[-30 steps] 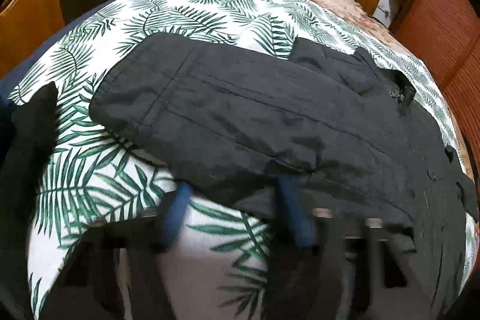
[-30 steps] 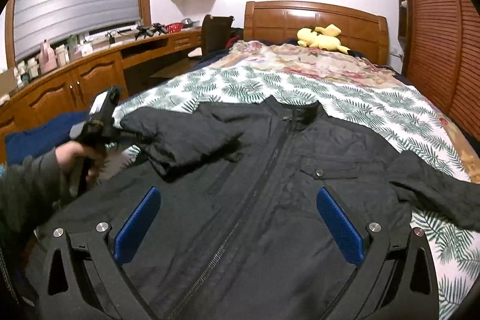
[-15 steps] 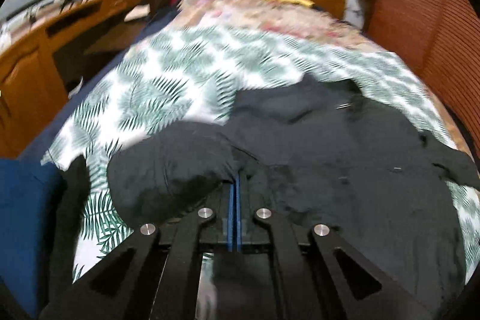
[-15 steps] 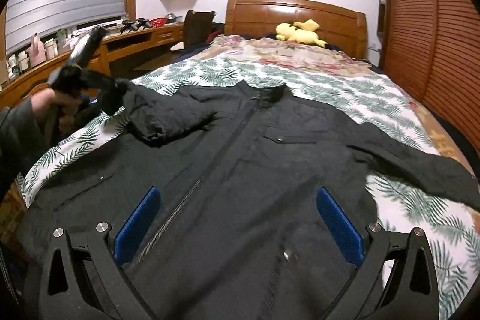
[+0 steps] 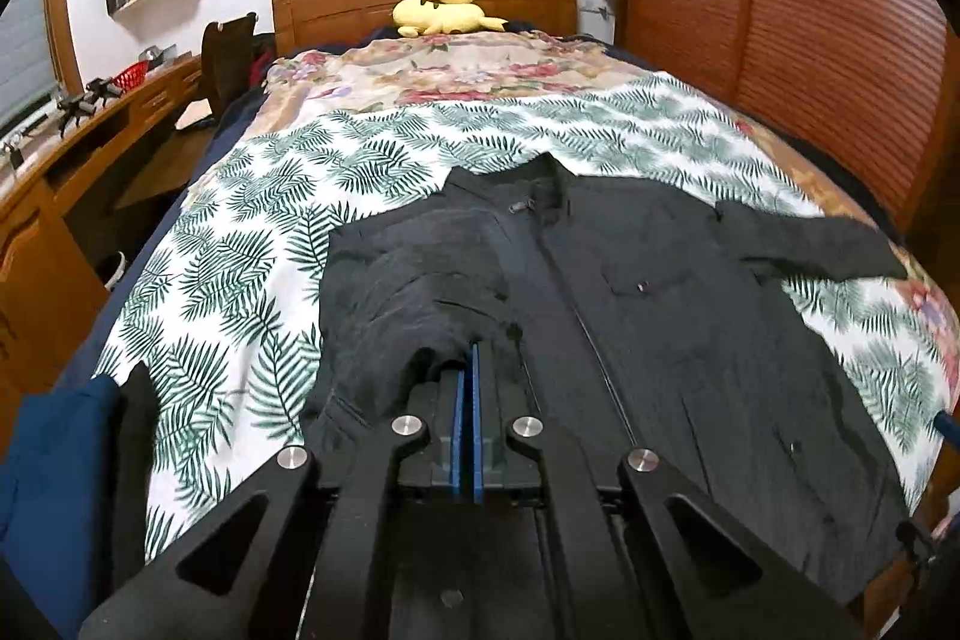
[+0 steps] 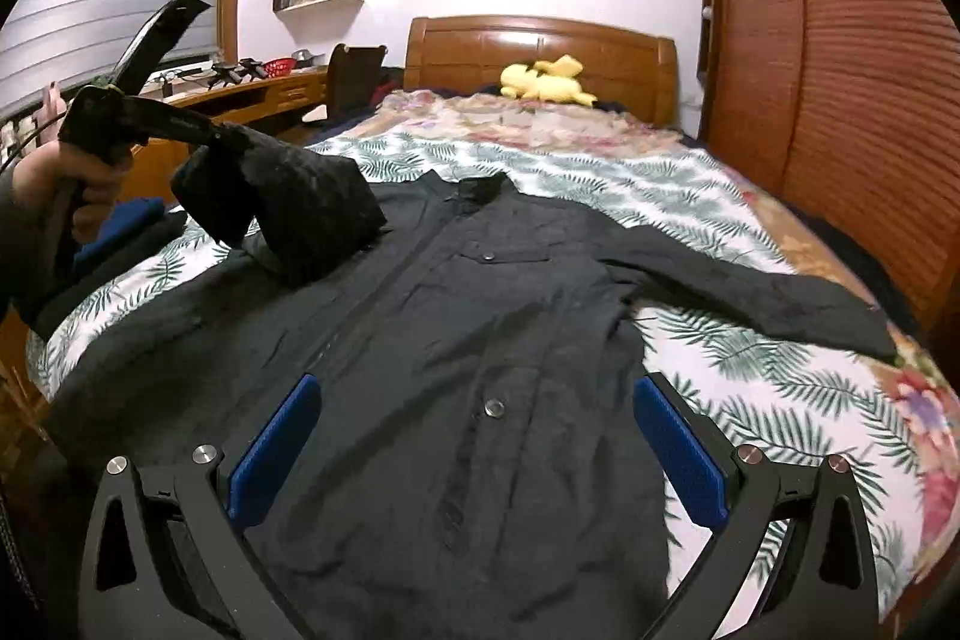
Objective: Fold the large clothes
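One sleeve (image 5: pixel 414 292) between left jaws.

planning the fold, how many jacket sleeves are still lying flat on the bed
1. The right sleeve lies flat, stretched toward the wardrobe side. The left sleeve is lifted, pinched in the left gripper, over the jacket.
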Demonstrator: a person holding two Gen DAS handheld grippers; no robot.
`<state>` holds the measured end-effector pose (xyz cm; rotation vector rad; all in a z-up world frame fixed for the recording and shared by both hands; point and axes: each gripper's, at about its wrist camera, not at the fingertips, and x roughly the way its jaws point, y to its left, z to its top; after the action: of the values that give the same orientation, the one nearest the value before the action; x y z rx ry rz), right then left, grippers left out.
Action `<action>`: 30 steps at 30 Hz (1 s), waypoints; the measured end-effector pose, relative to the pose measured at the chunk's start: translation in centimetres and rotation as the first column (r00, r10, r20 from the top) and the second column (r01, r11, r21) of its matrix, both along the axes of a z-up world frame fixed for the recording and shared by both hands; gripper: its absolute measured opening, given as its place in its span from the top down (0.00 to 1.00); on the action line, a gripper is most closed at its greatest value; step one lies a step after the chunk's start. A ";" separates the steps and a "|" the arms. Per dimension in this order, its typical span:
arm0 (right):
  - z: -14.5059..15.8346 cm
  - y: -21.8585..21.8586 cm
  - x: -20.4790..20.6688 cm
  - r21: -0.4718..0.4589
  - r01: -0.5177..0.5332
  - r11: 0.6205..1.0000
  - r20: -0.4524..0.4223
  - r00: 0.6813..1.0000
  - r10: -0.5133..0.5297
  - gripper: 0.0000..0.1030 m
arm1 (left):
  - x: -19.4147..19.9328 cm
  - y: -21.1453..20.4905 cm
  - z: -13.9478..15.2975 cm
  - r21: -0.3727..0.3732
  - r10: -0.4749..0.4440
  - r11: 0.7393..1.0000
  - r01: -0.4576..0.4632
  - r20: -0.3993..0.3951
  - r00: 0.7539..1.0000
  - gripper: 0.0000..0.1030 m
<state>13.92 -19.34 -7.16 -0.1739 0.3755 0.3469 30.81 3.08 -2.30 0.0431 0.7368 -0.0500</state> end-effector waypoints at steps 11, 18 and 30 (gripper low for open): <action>-0.2 2.0 0.0 -0.020 -0.048 0.999 -0.014 0.999 0.048 0.00 | -7.5 1.5 -3.3 -0.099 -0.013 0.995 0.022 0.093 0.996 0.28; 0.2 5.9 2.0 -0.004 -0.142 0.990 -0.074 0.987 0.142 0.00 | -11.2 4.9 -3.9 -0.117 0.029 0.993 -0.013 0.138 0.990 0.28; 0.7 13.9 7.1 -0.094 -0.283 0.955 -0.085 0.958 0.275 0.03 | -16.0 11.3 -2.7 -0.127 0.117 0.988 -0.093 0.194 0.974 0.28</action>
<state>21.06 -5.41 -6.41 -0.3203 0.4413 0.6144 14.78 14.42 -4.96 -0.1018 0.5322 0.0124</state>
